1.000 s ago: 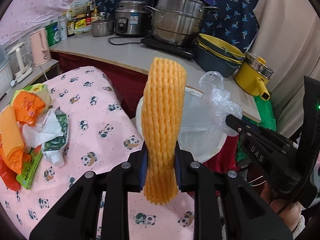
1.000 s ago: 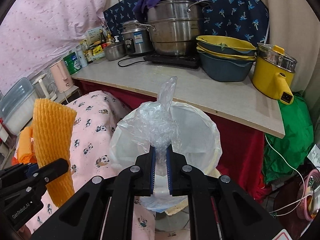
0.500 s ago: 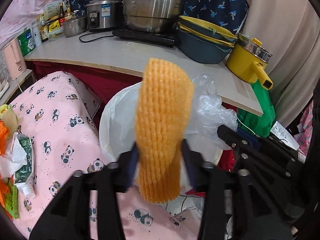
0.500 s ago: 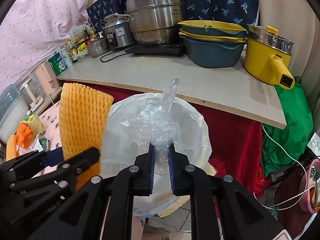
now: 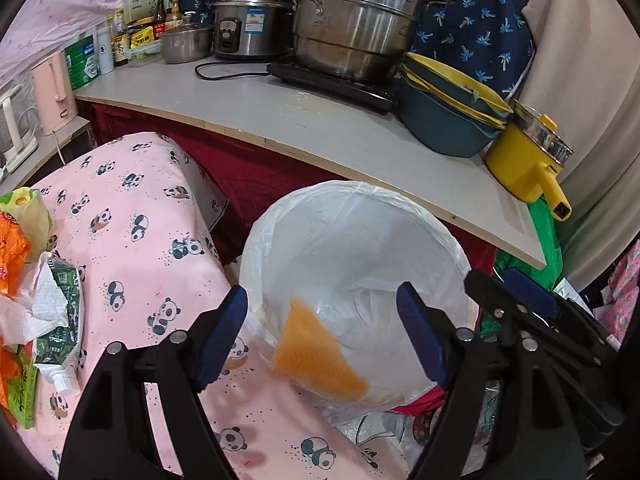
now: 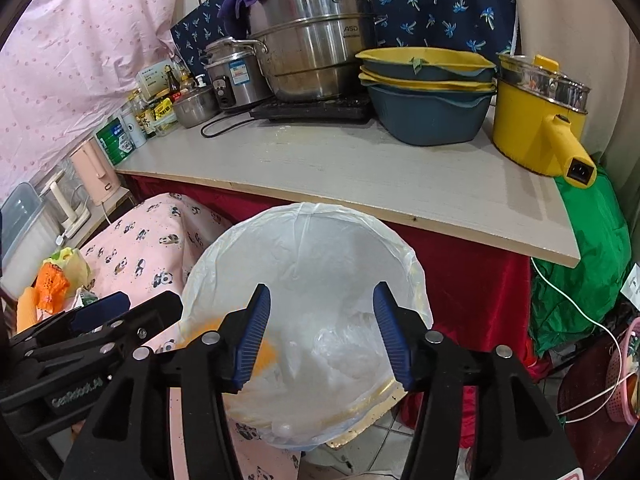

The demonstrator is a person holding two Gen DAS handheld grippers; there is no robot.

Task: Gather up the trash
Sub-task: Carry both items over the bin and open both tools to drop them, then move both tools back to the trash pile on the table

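Foam netting [image 5: 316, 354], light and springy, drops between my opening left gripper [image 5: 320, 336] fingers; my right gripper [image 6: 320, 336], also opening, holds nothing above crinkly plastic wrap [image 6: 340, 344].

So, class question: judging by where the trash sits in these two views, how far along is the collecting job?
Done: the orange foam net and crumpled clear plastic are inside the lined bin.
In hand: nothing; the left gripper and right gripper are opening, empty, above it.
Left: the wrapper pile and green tube on the panda cloth.
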